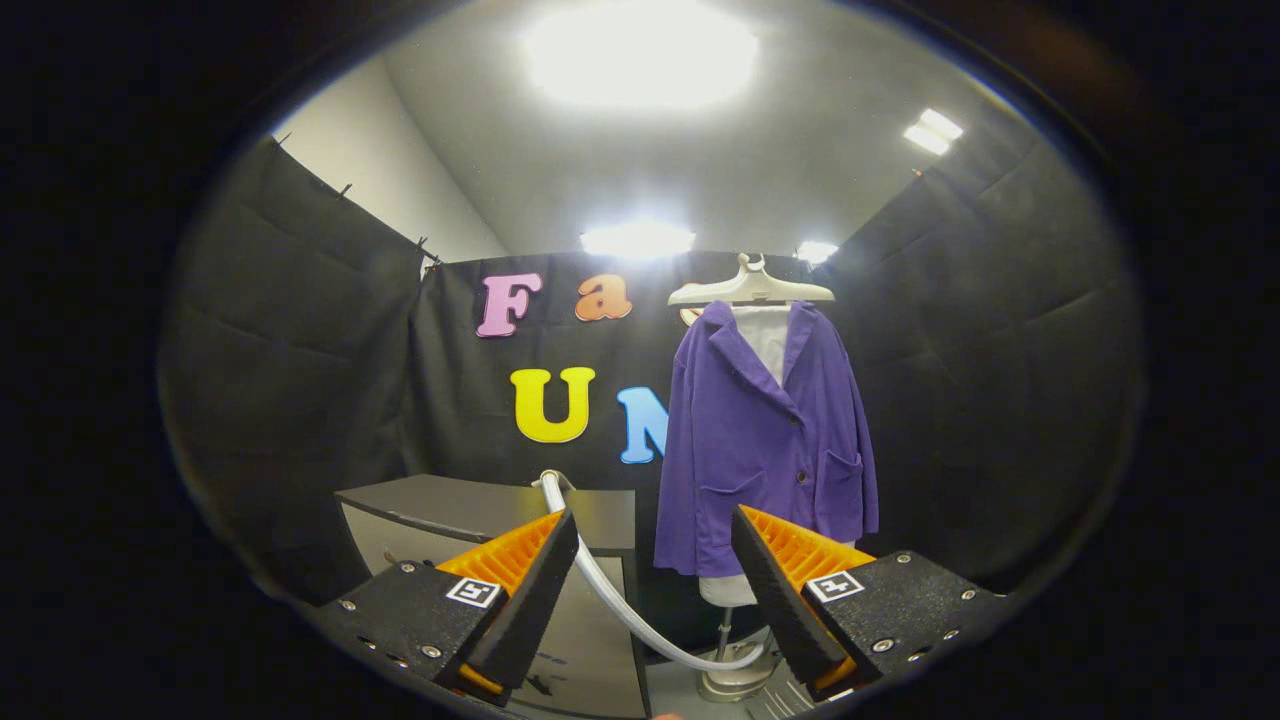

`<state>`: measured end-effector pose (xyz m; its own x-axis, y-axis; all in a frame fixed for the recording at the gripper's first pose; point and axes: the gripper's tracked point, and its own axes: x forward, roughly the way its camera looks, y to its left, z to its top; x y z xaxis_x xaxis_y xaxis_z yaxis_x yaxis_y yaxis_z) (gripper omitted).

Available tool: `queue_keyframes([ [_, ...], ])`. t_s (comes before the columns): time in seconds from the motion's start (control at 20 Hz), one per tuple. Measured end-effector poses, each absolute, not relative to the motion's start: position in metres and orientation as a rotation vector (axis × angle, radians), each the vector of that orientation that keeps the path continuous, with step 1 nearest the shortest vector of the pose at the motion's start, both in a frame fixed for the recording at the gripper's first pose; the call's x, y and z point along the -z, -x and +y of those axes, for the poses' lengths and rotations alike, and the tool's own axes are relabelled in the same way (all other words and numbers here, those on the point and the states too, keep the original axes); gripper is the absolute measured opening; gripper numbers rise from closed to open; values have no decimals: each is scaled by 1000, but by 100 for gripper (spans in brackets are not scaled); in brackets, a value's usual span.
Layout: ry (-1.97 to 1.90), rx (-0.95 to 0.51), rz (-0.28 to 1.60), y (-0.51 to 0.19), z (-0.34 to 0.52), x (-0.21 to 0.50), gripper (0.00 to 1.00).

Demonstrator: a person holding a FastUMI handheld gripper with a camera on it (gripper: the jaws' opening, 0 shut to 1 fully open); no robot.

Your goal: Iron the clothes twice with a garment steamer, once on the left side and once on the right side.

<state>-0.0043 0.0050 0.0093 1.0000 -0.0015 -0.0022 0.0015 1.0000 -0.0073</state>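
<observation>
The gripper (652,580) jaws stand apart, gripping nothing. The purple jacket (765,440) hangs upright on its hanger (751,287), beyond the jaws. The steamer hose (625,610) runs between them toward the worktop (480,505).

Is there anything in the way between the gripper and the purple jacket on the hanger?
Nothing visible blocks it. The gripper is open and holds nothing, and the purple jacket hangs beyond its fingers on a stand. Only a white hose curves low through the gap between the fingers, down toward the stand's base, below the jacket.
</observation>
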Motion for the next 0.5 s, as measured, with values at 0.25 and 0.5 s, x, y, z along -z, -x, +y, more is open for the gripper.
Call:
queue_keyframes([
  [0.25, 6, -20, -10, -13, 12, -35, 95],
  [0.5, -15, -85, -5, -57, 27, -66, 95],
])
